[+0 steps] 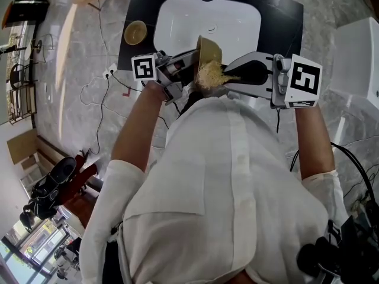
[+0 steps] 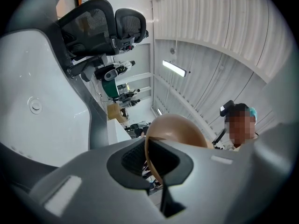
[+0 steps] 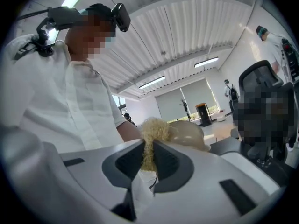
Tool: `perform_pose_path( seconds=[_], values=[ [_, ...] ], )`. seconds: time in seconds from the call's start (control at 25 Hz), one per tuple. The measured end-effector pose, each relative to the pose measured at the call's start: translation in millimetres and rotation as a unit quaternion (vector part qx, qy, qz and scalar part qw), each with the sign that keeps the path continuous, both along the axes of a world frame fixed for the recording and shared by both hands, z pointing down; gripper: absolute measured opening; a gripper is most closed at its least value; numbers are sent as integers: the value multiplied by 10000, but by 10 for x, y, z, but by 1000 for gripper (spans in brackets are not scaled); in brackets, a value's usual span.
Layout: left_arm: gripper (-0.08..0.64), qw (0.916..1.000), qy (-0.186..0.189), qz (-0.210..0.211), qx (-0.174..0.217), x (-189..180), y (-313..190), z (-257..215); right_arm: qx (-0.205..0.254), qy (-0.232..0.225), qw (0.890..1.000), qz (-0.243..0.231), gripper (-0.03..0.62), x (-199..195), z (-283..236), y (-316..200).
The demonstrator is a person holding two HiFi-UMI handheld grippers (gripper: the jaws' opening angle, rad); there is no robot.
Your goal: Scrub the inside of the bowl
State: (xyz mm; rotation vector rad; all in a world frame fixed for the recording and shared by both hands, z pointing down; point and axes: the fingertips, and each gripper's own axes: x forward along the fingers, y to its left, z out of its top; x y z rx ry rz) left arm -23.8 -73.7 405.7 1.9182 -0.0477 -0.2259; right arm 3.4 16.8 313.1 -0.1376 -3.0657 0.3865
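Above the sink [image 1: 177, 16], my left hand-held gripper [image 1: 194, 64] pinches the rim of the bowl [image 1: 208, 51], held on edge, while my right hand-held gripper [image 1: 228, 76] clamps a fibrous scrubber [image 1: 208, 74] at its lower edge, scrubbing seemingly under way, unfinished.

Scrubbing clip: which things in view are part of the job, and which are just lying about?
Part of the job:
- bowl, gripped by its rim in the left tool
- fibrous scrubber, pinched in the right tool
- white sink, below both

Just lying about:
- second bowl on the dark counter
- office chair
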Motion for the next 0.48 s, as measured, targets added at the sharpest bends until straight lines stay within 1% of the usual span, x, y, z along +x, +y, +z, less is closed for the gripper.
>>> perform_pose_path(
  seconds=[0.12,0.28,0.4,0.48],
  values=[
    [12,9997,234,-52,-67,16,-27,-89,3,150,9997,-210,49,-55,107,90],
    [12,9990,445,57,-68,56,-6,-176,-20,455,9983,-364,49,-157,335,178],
    [12,9981,598,151,-38,87,19,-250,-12,796,9962,-340,49,-194,545,148],
    [12,9981,543,292,90,106,54,-240,16,1097,9936,-267,49,-189,688,83]
  ],
)
